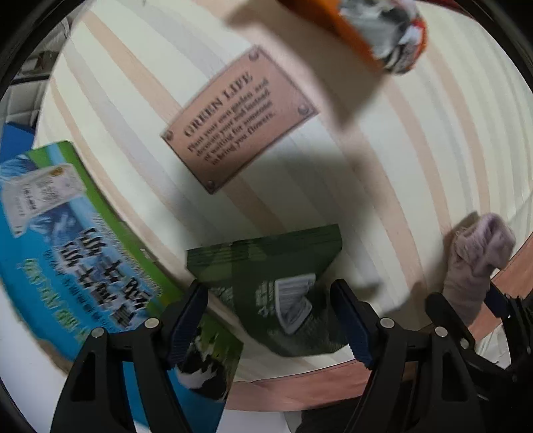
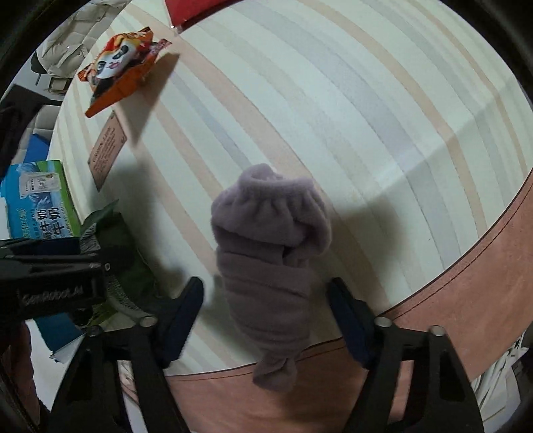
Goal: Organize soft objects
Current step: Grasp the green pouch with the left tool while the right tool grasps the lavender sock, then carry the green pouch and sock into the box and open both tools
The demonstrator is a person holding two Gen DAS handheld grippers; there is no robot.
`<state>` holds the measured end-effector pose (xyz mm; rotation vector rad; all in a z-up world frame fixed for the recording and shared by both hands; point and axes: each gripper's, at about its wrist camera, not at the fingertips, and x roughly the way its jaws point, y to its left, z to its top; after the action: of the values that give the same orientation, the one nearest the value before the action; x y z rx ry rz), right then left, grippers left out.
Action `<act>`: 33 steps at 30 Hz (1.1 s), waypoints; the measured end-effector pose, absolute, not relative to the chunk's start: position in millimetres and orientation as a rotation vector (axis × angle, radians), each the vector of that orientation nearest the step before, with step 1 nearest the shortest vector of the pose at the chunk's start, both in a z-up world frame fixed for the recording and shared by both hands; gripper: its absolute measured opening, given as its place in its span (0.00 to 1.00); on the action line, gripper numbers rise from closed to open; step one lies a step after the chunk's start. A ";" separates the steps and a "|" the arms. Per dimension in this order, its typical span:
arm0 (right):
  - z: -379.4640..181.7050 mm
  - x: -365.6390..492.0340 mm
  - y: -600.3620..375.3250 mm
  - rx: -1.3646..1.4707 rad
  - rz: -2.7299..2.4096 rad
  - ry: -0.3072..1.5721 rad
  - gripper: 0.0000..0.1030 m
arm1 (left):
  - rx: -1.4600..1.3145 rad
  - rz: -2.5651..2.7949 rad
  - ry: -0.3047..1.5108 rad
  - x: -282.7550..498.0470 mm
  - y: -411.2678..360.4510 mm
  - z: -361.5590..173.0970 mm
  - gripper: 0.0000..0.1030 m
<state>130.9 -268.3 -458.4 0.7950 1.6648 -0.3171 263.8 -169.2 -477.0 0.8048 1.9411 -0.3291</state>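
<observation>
A rolled lilac sock (image 2: 269, 253) lies on the striped tablecloth near the table's front edge, between the fingers of my right gripper (image 2: 266, 319), which is open around it without clamping. It also shows in the left wrist view (image 1: 476, 263) at the right. A dark green pouch (image 1: 276, 286) lies between the open fingers of my left gripper (image 1: 276, 319). In the right wrist view the pouch (image 2: 116, 253) sits at the left behind the left gripper's body. An orange panda snack bag (image 2: 120, 70) lies at the far left; its edge shows in the left wrist view (image 1: 376, 30).
A blue-green milk carton box (image 1: 66, 239) lies left of the green pouch, also in the right wrist view (image 2: 40, 200). A brown "Green Life" label (image 1: 240, 116) is printed on the cloth. The table's brown rim (image 2: 466, 273) curves close in front. A red item (image 2: 193, 8) sits far back.
</observation>
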 end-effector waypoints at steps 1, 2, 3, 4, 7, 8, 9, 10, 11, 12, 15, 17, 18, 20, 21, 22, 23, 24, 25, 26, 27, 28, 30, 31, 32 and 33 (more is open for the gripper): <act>-458.9 130.7 -269.1 0.791 -0.318 1.664 0.68 | 0.791 -0.328 1.958 261.4 -167.1 -481.3 0.73; -459.1 130.3 -269.3 0.782 -0.318 1.667 0.66 | 0.784 -0.329 1.964 259.3 -165.9 -483.3 0.71; -459.3 129.8 -268.5 0.772 -0.318 1.670 0.64 | 0.776 -0.335 1.968 255.6 -164.4 -485.2 0.66; -459.5 129.8 -268.1 0.766 -0.318 1.672 0.62 | 0.776 -0.333 1.972 251.7 -162.5 -487.3 0.55; -456.9 132.5 -270.6 0.716 -0.323 1.681 0.44 | 0.737 -0.336 1.970 244.0 -159.4 -484.3 0.40; -456.7 132.2 -270.0 0.701 -0.327 1.685 0.43 | 0.724 -0.334 1.951 241.5 -158.5 -481.6 0.37; -456.9 131.8 -269.2 0.697 -0.327 1.688 0.42 | 0.709 -0.332 1.936 237.1 -154.0 -477.5 0.35; -457.0 132.5 -269.5 0.688 -0.328 1.692 0.41 | 0.688 -0.327 1.919 233.7 -151.1 -472.7 0.33; -455.3 132.7 -267.4 0.663 -0.331 1.696 0.41 | 0.670 -0.325 1.909 232.3 -149.8 -468.5 0.33; -454.5 133.8 -265.7 0.650 -0.330 1.697 0.40 | 0.645 -0.327 1.898 230.8 -148.3 -463.0 0.32; -443.1 139.0 -262.0 0.621 -0.310 1.689 0.39 | 0.547 -0.354 1.848 225.3 -144.3 -435.0 0.32; -430.5 145.9 -259.1 0.609 -0.292 1.669 0.39 | 0.485 -0.381 1.809 222.0 -140.1 -411.5 0.31; -423.9 149.8 -257.3 0.603 -0.282 1.658 0.39 | 0.454 -0.391 1.789 220.9 -135.2 -398.6 0.31; -400.4 155.1 -256.3 0.585 -0.252 1.622 0.39 | 0.382 -0.413 1.721 216.9 -124.7 -364.9 0.31; -385.9 158.6 -255.1 0.575 -0.233 1.601 0.39 | 0.361 -0.417 1.685 215.1 -118.1 -349.4 0.31; -372.9 162.0 -253.6 0.564 -0.216 1.584 0.39 | 0.339 -0.418 1.640 212.9 -109.5 -329.7 0.31; -359.4 166.0 -251.1 0.554 -0.198 1.566 0.39 | 0.320 -0.418 1.611 212.2 -101.7 -315.9 0.31; -347.9 169.3 -249.3 0.549 -0.183 1.553 0.39 | 0.295 -0.415 1.579 215.4 -96.2 -298.2 0.31; -335.8 173.4 -247.4 0.543 -0.162 1.538 0.39 | 0.268 -0.406 1.553 236.2 -81.1 -273.6 0.31; -323.0 178.4 -242.3 0.533 -0.138 1.523 0.39 | 0.246 -0.400 1.532 244.5 -76.9 -257.7 0.31; -308.9 184.9 -240.4 0.525 -0.113 1.507 0.39 | 0.230 -0.395 1.512 247.0 -67.9 -245.5 0.31; -295.3 188.2 -234.7 0.518 -0.084 1.492 0.39 | 0.217 -0.383 1.497 254.4 -52.6 -234.7 0.31; -269.8 191.9 -219.7 0.508 -0.017 1.466 0.39 | 0.195 -0.350 1.473 277.2 -29.8 -218.6 0.31; -260.5 200.2 -205.0 0.505 0.026 1.457 0.39 | 0.186 -0.325 1.460 281.3 -14.7 -207.3 0.31; -254.0 207.4 -190.3 0.499 0.063 1.452 0.39 | 0.180 -0.302 1.451 286.8 -3.7 -203.4 0.31; -249.6 214.8 -177.9 0.491 0.094 1.449 0.39 | 0.174 -0.274 1.443 293.1 7.2 -197.9 0.31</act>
<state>214.8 -177.9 -249.6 0.4911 1.4487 0.0937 293.1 7.2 -197.9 0.1743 1.4432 -0.2742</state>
